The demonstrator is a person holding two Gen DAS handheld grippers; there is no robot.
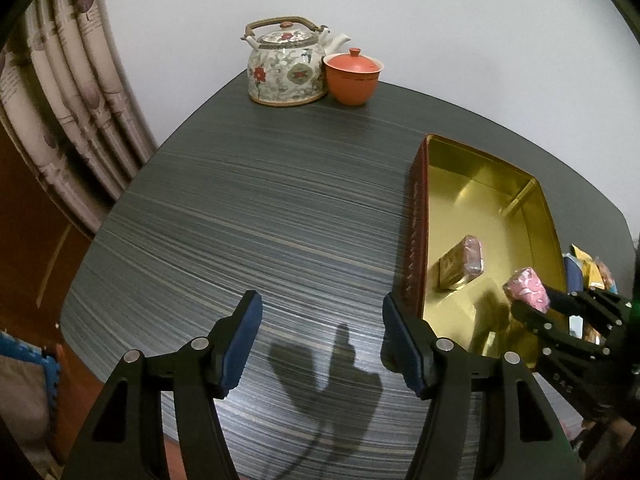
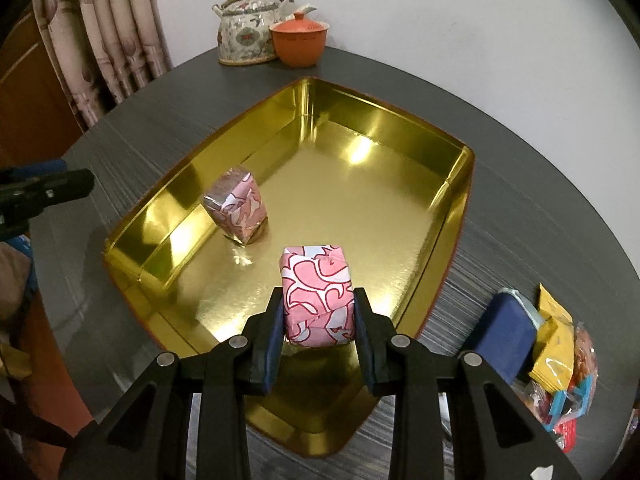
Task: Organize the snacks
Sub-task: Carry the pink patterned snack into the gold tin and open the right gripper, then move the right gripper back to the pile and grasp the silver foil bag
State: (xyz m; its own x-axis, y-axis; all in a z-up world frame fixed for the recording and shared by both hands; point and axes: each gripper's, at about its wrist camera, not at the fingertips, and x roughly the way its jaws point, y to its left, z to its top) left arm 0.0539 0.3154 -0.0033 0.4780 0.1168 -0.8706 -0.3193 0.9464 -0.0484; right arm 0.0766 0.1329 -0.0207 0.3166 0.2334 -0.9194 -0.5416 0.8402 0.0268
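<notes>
white wall [image 1: 400, 20], patterned curtain [image 1: 68, 92], dark table [image 1: 260, 220].

Right hand-held gripper [image 2: 319, 320] clamped, left hand-held gripper [image 1: 322, 340] agape

Dark streaked table [image 2: 520, 216]: gold tin [image 2: 456, 184], teapot [image 2: 244, 36], orange lidded cup [image 2: 298, 42], snack packets [image 2: 556, 344].

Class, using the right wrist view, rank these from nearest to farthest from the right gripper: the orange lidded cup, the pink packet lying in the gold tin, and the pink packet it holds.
1. Held pink packet, between the gripper's fingers.
2. Lying pink packet, tin's left side.
3. Orange lidded cup, table's far edge.
</notes>
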